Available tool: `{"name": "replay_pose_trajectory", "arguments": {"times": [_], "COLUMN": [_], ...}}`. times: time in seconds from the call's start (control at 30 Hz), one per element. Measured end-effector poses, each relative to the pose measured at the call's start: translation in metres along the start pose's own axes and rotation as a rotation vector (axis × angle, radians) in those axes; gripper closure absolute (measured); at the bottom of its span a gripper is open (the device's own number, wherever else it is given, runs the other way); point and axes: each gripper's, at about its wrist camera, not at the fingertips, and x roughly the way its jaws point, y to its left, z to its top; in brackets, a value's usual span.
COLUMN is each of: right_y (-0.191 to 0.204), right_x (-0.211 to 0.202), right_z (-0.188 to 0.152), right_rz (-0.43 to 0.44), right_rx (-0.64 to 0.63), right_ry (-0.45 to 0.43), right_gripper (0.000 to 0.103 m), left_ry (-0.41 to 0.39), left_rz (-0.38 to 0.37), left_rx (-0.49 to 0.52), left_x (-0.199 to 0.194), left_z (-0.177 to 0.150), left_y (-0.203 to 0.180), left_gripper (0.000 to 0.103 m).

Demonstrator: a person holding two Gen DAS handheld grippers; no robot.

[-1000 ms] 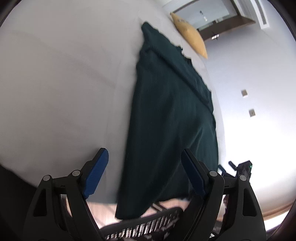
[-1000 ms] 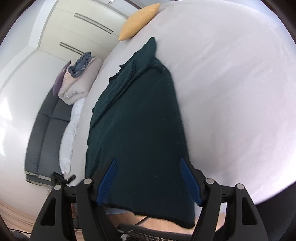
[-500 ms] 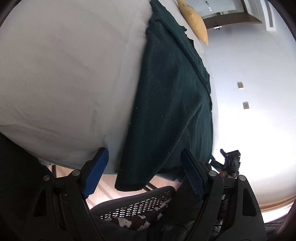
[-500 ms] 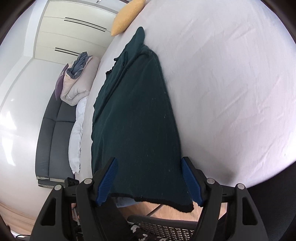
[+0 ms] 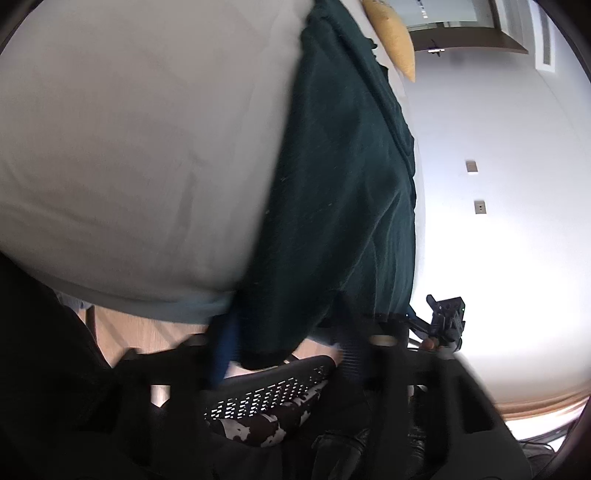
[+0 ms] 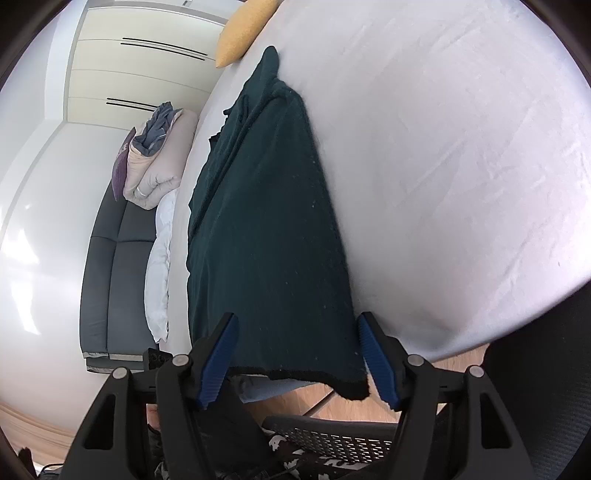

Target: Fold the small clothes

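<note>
Since the earlier frame the left gripper (image 5: 284, 343) has come lower to the hem and its jaws, then wide apart, are closing with the hanging corner of the dark green garment (image 5: 332, 206) between them; blur hides whether the pads press. The garment lies ahead of both grippers on the white bed (image 6: 461, 166), its hem over the edge. The right gripper (image 6: 299, 354) stands apart, jaws narrowing slightly, hem between its fingers. A yellow pillow (image 6: 240, 33) lies far ahead.

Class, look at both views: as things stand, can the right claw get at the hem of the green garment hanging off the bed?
Probably yes. The right claw is open, its jaws either side of the garment just above the hem. Nothing blocks it. The left claw is closing on the other corner.
</note>
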Motion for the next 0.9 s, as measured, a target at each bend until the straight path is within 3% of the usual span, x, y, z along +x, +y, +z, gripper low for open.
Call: {"name": "replay_pose_trajectory", "arguments": {"times": [0.27,0.67,0.77,0.87,0.9], "right_y": [-0.010,-0.007,-0.011,-0.012,-0.011], "right_x": [-0.016,0.008,0.009,0.009,0.008], "right_z": [-0.003,-0.003,-0.005,-0.009,-0.011], "right_rz": [-0.029,-0.054,-0.053,-0.060,-0.064], "right_rx": [0.026,0.003,0.012,0.000,-0.009], "right_ry": [-0.002,0.087,0.093,0.102,0.104], "right_gripper": [0.034,0.037,0.048,0.072,0.085], "left_ry": [-0.011,-0.054,-0.060,-0.066,-0.070], "left_rz": [-0.041,-0.068,-0.075,-0.083,-0.088], "left_rx": [0.028,0.032,0.032,0.036,0.037], "left_x": [0.008,-0.001,-0.002,-0.003,-0.004], "left_z": [0.005,0.013,0.013,0.013,0.012], "left_y": [-0.012,-0.016,-0.016,-0.014,-0.015], "left_gripper": [0.091,0.094,0.094,0.094,0.095]}}
